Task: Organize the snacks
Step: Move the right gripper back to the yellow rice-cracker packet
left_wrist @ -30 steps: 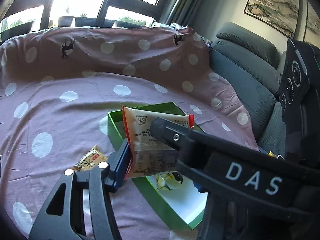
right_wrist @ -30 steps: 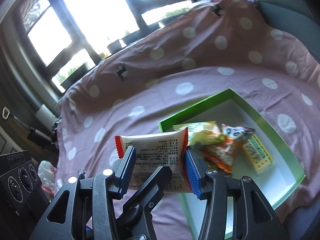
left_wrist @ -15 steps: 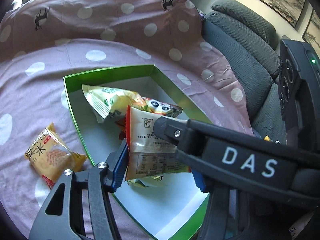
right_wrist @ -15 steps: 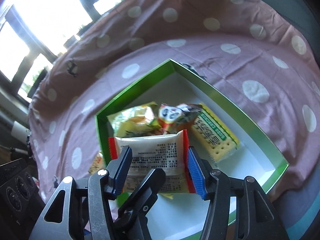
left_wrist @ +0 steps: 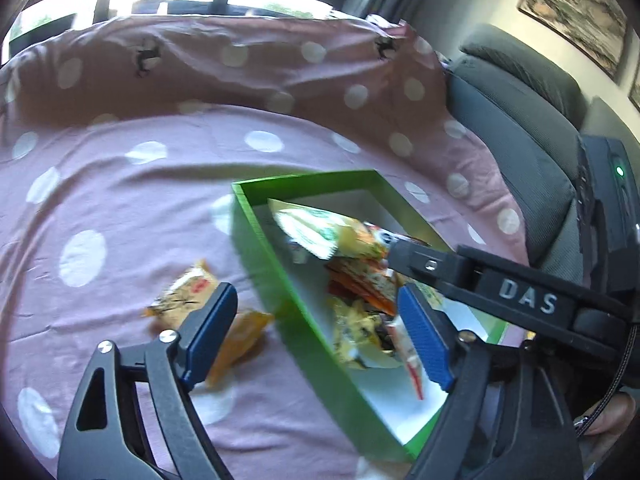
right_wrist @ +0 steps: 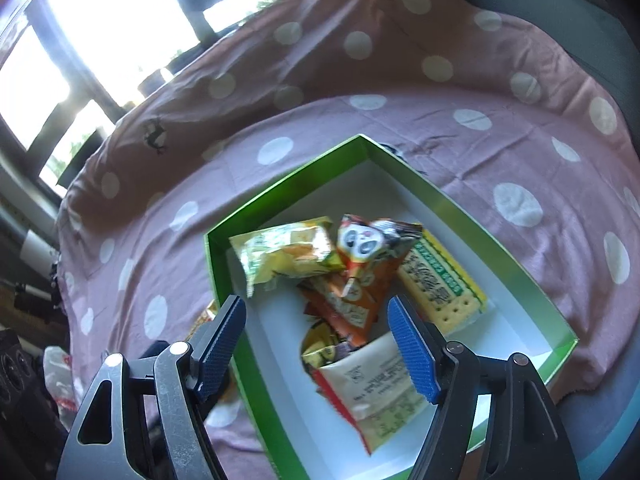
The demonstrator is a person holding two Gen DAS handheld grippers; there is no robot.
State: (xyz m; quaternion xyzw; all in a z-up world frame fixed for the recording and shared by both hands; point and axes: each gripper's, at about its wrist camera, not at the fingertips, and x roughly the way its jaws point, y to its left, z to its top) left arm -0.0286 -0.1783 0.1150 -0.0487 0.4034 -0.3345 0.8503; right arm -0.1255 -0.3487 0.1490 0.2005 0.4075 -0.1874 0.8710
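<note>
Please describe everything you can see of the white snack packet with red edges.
The white snack packet is a flat, glossy pouch with red sealed edges and small dark print on its face. It lies tilted inside the green box, at the near end, leaning on a yellow-black packet behind it. The right hand-held gripper is open above it, and its fingers do not hold it.

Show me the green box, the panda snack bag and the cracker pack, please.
green box [right_wrist: 288,188]: right wrist view, far-left wall.
panda snack bag [right_wrist: 362,240]: right wrist view, panda face.
cracker pack [right_wrist: 444,284]: right wrist view, middle of wrapper.
</note>
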